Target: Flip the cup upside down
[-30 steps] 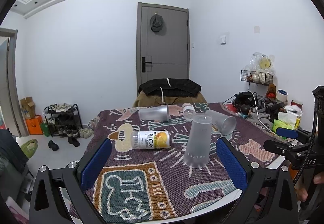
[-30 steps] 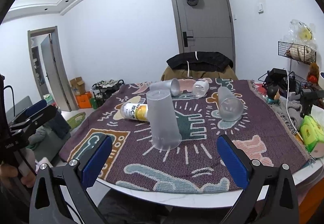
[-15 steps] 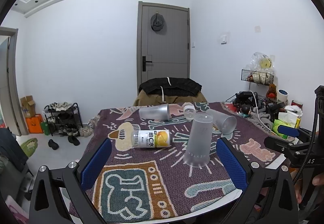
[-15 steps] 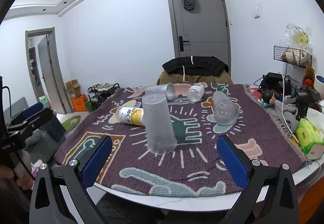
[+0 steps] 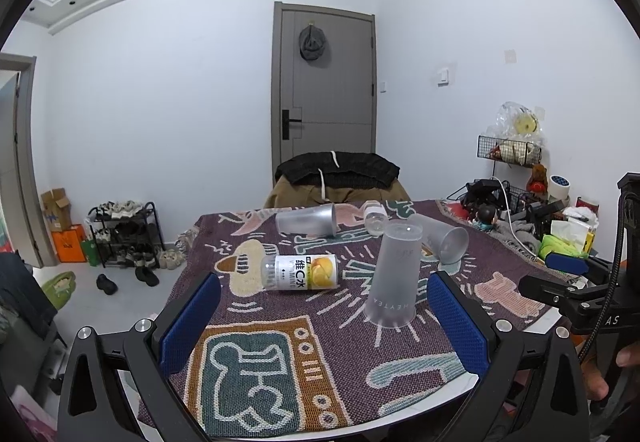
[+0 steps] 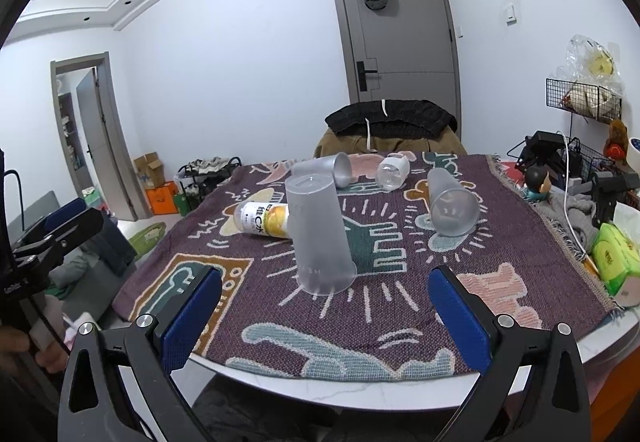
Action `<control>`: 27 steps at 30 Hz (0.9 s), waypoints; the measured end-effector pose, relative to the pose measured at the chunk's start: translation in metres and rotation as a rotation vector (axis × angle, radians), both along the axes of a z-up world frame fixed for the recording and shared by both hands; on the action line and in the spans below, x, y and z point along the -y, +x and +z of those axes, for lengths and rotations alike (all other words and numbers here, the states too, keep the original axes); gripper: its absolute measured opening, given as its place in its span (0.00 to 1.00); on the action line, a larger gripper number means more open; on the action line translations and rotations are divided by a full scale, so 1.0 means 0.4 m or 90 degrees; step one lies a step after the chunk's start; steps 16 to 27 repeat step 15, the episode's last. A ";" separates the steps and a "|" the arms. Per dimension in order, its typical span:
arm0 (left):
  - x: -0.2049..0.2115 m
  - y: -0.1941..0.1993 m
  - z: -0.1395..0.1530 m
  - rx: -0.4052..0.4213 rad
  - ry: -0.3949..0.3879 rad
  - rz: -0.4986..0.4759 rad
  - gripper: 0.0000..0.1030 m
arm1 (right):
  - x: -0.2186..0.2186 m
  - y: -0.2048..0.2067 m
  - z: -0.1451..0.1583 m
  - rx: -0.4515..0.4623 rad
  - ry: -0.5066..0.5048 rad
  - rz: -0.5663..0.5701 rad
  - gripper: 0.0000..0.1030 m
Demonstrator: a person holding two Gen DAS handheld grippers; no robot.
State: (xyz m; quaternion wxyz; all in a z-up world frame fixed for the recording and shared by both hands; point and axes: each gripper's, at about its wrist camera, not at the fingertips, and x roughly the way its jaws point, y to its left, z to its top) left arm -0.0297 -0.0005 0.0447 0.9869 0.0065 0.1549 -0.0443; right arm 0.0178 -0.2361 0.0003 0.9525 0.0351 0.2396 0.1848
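Cup (image 5: pixel 394 274) of frosted, translucent plastic stands mouth-down on the woven patterned cloth (image 5: pixel 280 362), a tapered cone with its flat base on top. We see our left gripper (image 5: pixel 324 322) spread wide with nothing between its blue ribbed pads (image 5: pixel 190 320), and our right gripper (image 6: pixel 326 312) just as wide and bare. A smooth labelled bottle (image 6: pixel 264 219) lies on its side just behind, beside two more frosted cups (image 6: pixel 452 202) lying tipped over.
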 end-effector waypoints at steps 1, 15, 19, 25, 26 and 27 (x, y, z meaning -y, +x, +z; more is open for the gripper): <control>0.000 0.000 0.000 -0.001 -0.001 0.000 1.00 | 0.000 0.000 0.000 -0.001 0.000 0.000 1.00; 0.004 -0.002 0.001 0.002 0.004 0.000 1.00 | 0.005 0.007 -0.009 -0.009 -0.001 -0.003 1.00; 0.004 -0.002 0.001 0.002 0.004 0.000 1.00 | 0.005 0.007 -0.009 -0.009 -0.001 -0.003 1.00; 0.004 -0.002 0.001 0.002 0.004 0.000 1.00 | 0.005 0.007 -0.009 -0.009 -0.001 -0.003 1.00; 0.004 -0.002 0.001 0.002 0.004 0.000 1.00 | 0.005 0.007 -0.009 -0.009 -0.001 -0.003 1.00; 0.004 -0.002 0.001 0.002 0.004 0.000 1.00 | 0.005 0.007 -0.009 -0.009 -0.001 -0.003 1.00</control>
